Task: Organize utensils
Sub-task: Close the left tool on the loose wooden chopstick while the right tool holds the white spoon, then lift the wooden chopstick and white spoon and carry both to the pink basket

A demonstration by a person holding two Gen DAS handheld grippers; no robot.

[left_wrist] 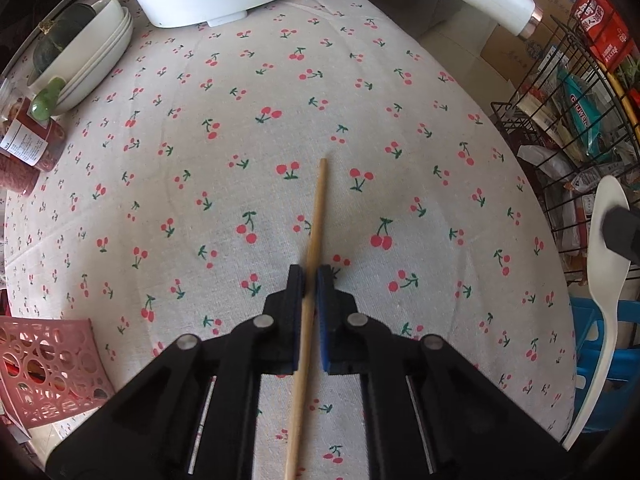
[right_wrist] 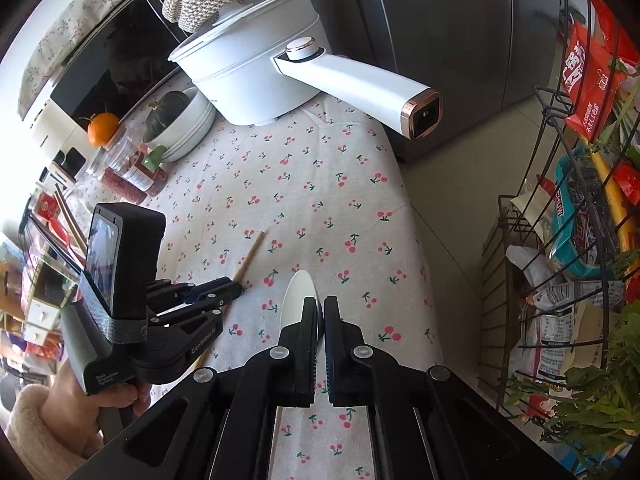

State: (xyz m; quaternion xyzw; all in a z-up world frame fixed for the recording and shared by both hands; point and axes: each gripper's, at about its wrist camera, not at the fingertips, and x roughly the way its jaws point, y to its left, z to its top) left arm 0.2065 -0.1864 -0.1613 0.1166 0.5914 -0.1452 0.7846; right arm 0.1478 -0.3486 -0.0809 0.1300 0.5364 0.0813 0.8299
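Note:
My left gripper (left_wrist: 311, 276) is shut on a wooden chopstick (left_wrist: 316, 216) that points forward over the cherry-print tablecloth (left_wrist: 224, 152); the left gripper also shows in the right wrist view (right_wrist: 236, 286), with the chopstick (right_wrist: 252, 250) sticking out past it. My right gripper (right_wrist: 320, 306) is shut on a white plastic spoon (right_wrist: 298, 298), bowl forward. The spoon (left_wrist: 608, 248) also shows at the right edge of the left wrist view, held by the right gripper (left_wrist: 624, 236). A pink perforated basket (left_wrist: 48, 368) sits at the lower left.
A white electric pot (right_wrist: 248, 68) with a long handle (right_wrist: 360, 84) stands at the table's far end. Stacked white bowls (left_wrist: 88, 56) with a green squash and jars (left_wrist: 32, 140) are at the left. A black wire rack (right_wrist: 560, 240) of packets stands off the right edge.

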